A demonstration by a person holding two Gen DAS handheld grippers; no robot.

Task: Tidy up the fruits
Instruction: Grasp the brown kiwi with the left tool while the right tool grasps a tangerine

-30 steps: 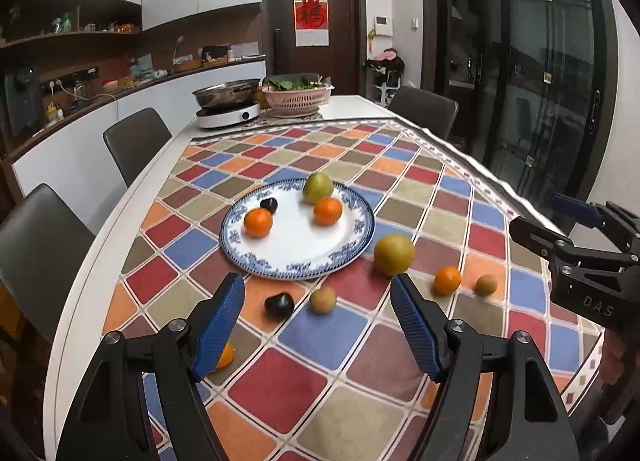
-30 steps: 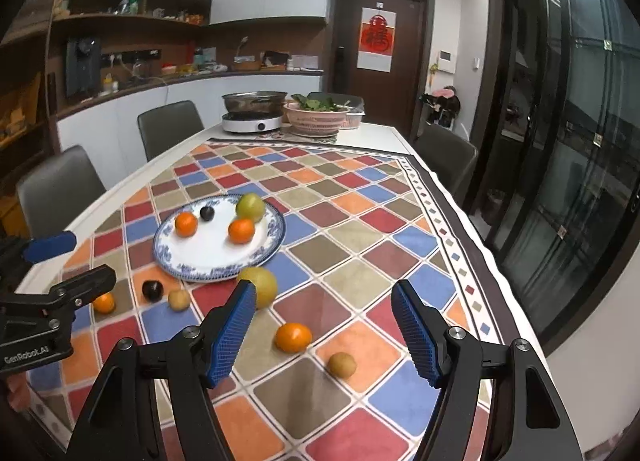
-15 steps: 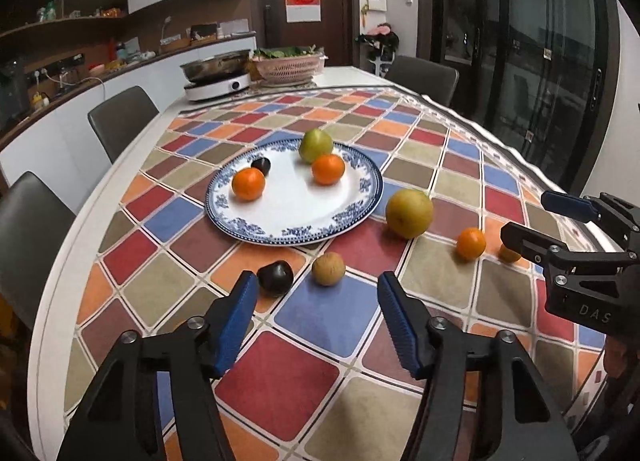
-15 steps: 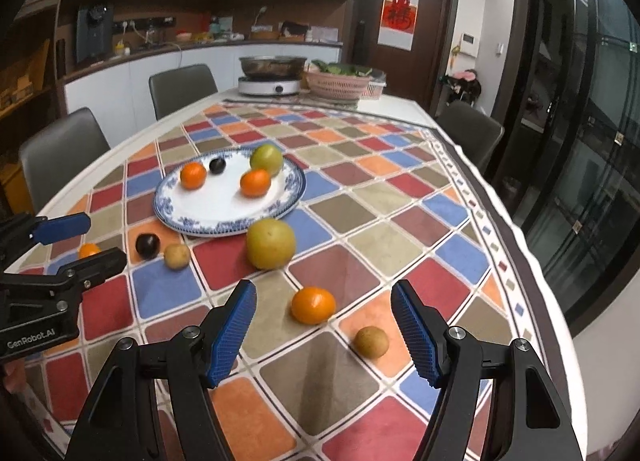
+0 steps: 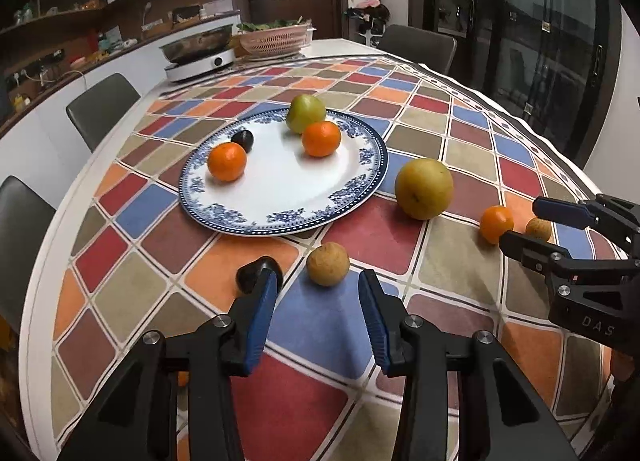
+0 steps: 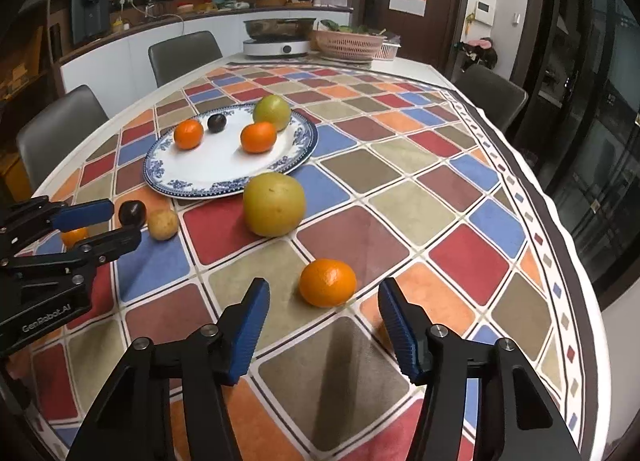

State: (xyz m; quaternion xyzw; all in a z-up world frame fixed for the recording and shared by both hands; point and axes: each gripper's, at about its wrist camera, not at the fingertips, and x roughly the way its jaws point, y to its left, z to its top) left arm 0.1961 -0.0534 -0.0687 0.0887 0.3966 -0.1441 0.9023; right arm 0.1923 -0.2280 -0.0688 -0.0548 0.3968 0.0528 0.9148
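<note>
Two grippers low over tablecloth (image 5: 328, 325), left gripper (image 5: 316, 293) spread behind brown fruit (image 5: 328, 263), right gripper (image 6: 324, 301) spread behind orange (image 6: 328, 282)

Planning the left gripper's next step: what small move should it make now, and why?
Probably ease the open left gripper forward until its fingers straddle the small brown fruit, then close. That fruit lies just ahead of the fingertips on the tablecloth, off the plate.

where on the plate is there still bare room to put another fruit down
The near half of the plate is bare white, in front of the two oranges. The far side is crowded: both oranges, the green fruit and the dark plum.
</note>
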